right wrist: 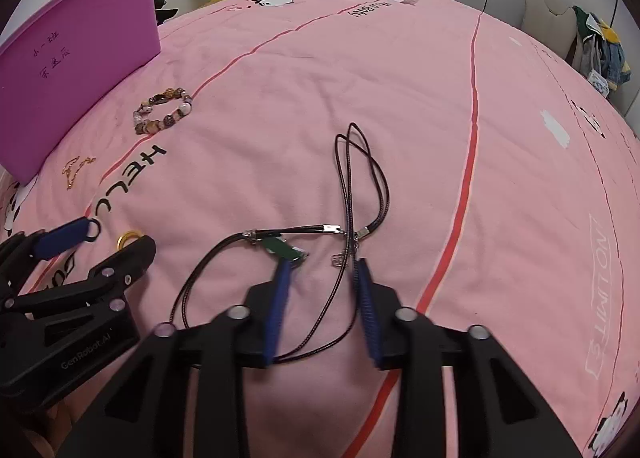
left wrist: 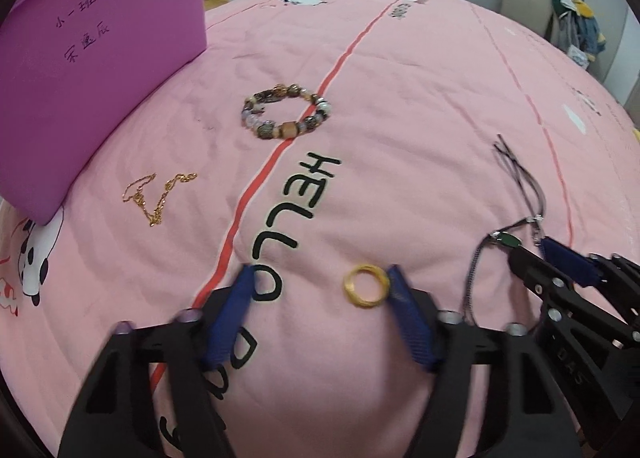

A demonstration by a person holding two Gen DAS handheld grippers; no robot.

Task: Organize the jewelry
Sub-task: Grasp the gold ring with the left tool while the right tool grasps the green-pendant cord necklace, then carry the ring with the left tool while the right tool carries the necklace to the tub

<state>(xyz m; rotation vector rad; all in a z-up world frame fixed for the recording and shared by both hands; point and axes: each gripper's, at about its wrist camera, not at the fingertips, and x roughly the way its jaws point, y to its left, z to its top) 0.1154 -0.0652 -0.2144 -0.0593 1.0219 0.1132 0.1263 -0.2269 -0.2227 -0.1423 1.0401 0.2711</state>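
We work over a pink bedspread, printed with black letters and red stripes. A purple box stands far ahead and to the left of our left gripper, its wall bearing handwritten characters.

Our left gripper is spread wide and holds nothing. Our right gripper is also parted, its fingers low over the bedspread.

A black cord necklace lies in loops straight ahead of the right gripper and runs back between its fingers. A beaded bracelet rests well ahead of the left gripper, on the red stripe. A thin gold chain lies crumpled ahead and to the left, near the box. A gold ring sits flat just beside the inner face of the left gripper's right finger. The necklace's green pendant lies at the tip of the right gripper's left finger; we cannot tell whether they touch.
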